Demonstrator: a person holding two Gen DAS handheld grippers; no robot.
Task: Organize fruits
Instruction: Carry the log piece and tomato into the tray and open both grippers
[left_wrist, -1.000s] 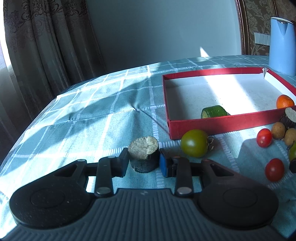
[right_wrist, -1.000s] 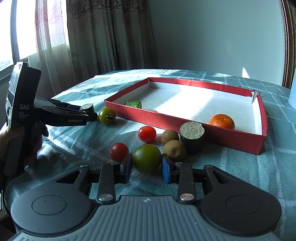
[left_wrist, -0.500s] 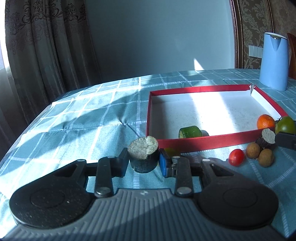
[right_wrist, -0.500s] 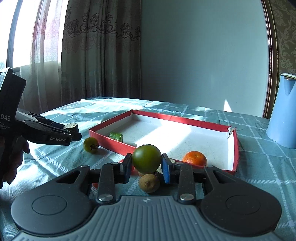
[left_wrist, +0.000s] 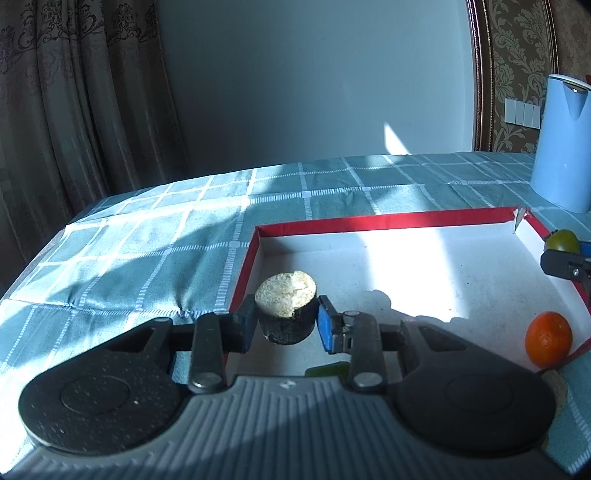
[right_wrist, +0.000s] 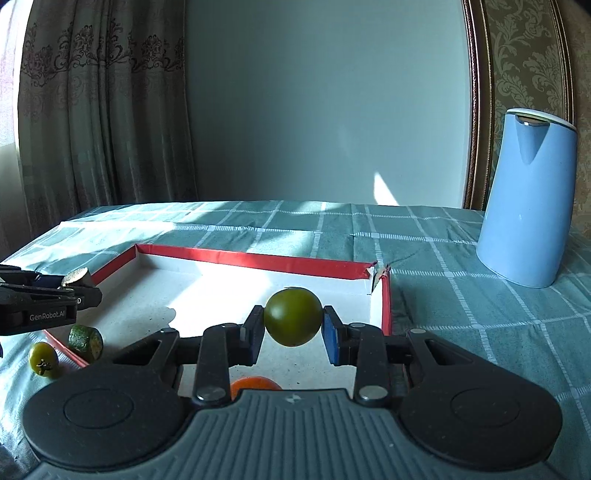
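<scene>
Left wrist view: the left gripper (left_wrist: 287, 328) is clamped on a short dark-skinned cylinder of fruit with a pale rough cut top (left_wrist: 286, 312), held clear above the white floor of the shallow red-walled cardboard tray (left_wrist: 376, 218), just inside its left wall. A round orange mandarin (left_wrist: 548, 339) lies in the tray's near right corner, against the wall. A sliver of green shows under the blue finger pad (left_wrist: 325, 328); what it is cannot be told from here. At the right edge the right gripper (left_wrist: 569, 254) reaches in with a round green tomato (left_wrist: 562, 240) between its fingers. Right wrist view: the right gripper (right_wrist: 292, 330) is closed on that green tomato (right_wrist: 293, 316), which hangs over the tray floor near the torn far right corner. A cut green cucumber piece (right_wrist: 85, 342) lies inside the tray at its near left corner, and a small green tomato with a stem (right_wrist: 43, 359) sits on the teal checked tablecloth (right_wrist: 461, 295) just outside. A tall light-blue kettle (right_wrist: 526, 199) stands on the cloth, well apart to the tray's right.
</scene>
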